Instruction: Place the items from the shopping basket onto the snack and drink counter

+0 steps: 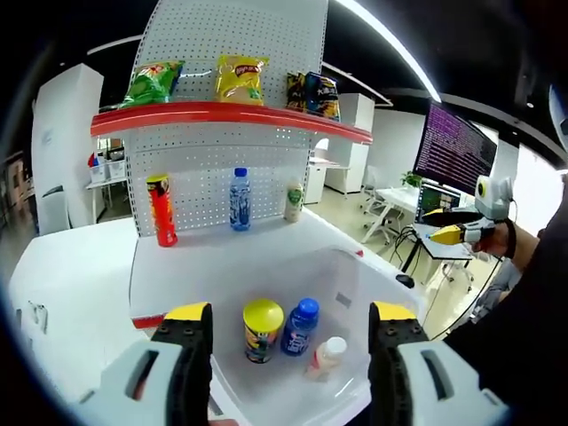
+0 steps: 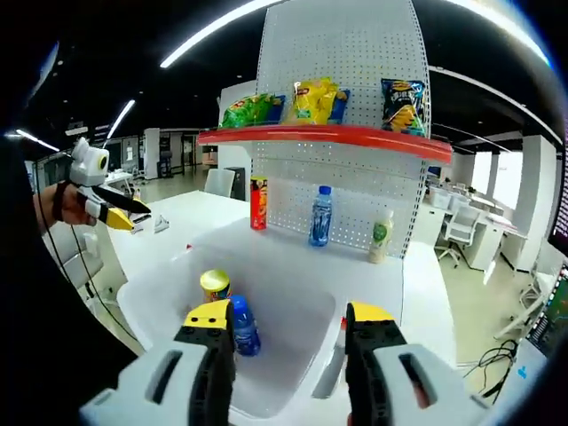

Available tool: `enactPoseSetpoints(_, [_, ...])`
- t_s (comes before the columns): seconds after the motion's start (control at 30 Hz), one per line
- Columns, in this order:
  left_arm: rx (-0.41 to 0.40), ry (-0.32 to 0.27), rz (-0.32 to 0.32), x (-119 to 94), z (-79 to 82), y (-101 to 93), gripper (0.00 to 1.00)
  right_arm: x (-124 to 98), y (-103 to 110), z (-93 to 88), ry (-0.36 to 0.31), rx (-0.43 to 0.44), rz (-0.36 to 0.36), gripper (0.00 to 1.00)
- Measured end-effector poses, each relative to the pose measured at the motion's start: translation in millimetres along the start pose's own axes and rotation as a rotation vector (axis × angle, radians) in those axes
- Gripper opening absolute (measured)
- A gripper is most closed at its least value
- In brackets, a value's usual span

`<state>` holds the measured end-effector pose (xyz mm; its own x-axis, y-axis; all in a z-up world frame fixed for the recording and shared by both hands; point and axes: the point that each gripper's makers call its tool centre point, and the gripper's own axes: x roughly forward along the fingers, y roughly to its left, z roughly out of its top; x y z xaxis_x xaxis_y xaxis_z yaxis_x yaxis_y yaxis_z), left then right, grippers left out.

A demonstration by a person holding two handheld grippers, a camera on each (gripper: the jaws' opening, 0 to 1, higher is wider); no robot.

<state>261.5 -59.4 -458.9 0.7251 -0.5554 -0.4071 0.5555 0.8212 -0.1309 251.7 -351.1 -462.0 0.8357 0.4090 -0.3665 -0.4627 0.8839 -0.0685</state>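
Left gripper view has my left gripper [image 1: 288, 333] with its yellow-tipped jaws spread wide and holding nothing, poised above the white plastic shopping basket [image 1: 355, 275]. Between the jaws I see three items standing in the basket: a yellow-lidded snack can [image 1: 263, 329], a blue-capped drink bottle [image 1: 300, 326] touching it, and a small white-capped bottle [image 1: 325, 357] leaning just beside. I judge the spread is kept so I can drop over any one of them.

My right gripper [image 2: 287, 333] is likewise spread and empty over the same basket [image 2: 151, 297]; the blue bottle [image 2: 243, 326] sits close by its left jaw, the yellow-lidded can [image 2: 215, 284] just behind it.

Beyond the basket lies the white counter surface [image 1: 213, 257] with a red tall crisp tube [image 1: 161, 209], a clear blue-labelled water bottle [image 1: 240, 199] and a pale green-labelled bottle [image 1: 294, 200] standing well apart along the white pegboard back [image 1: 204, 177]. Gaps between them leave room for more. Above, a red shelf [image 1: 231, 114] carries green, yellow and dark crisp bags; it overhangs, so tall items must go in under it. The basket's wall stands between the items and the counter.
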Motion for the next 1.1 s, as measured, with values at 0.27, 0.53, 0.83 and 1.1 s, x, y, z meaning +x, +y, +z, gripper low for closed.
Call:
enactPoseSetpoints(0.27, [-0.015,0.02,0.004,4.8,-9.5,-0.8,0.7,5.9,11.8,-32.7,0.081,-0.007,0.02,0.48])
enactPoseSetpoints(0.53, [-0.005,0.04,-0.007,11.5,-12.6,-5.7,0.7,12.4,17.4,-37.9,0.103,0.008,0.061,0.48])
enactPoseSetpoints(0.83, [0.005,0.037,0.015,28.9,-29.6,6.2,0.69,14.2,11.2,-34.4,0.086,0.028,0.05,0.47])
enactPoseSetpoints(1.1, [-0.011,0.083,0.01,47.4,-52.0,13.2,0.69,15.2,11.7,-31.7,0.075,0.037,0.042,0.47])
